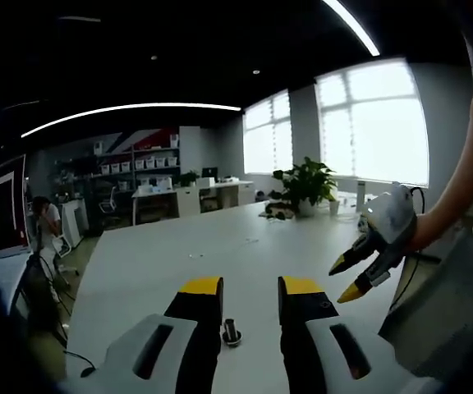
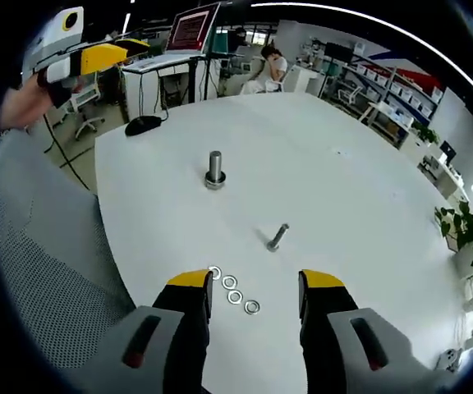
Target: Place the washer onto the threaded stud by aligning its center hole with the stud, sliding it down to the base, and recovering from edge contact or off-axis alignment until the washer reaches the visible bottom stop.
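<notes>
Though fingerless, washers (image 2: pixel 235 294) between fingers (image 2: pixel 192 281).

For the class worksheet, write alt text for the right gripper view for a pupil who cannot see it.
Four small silver metal washers lie in a row on a white table, between the open yellow-tipped right tool. Beyond them lies a loose grey bolt, and farther off an upright threaded metal stud.
</notes>
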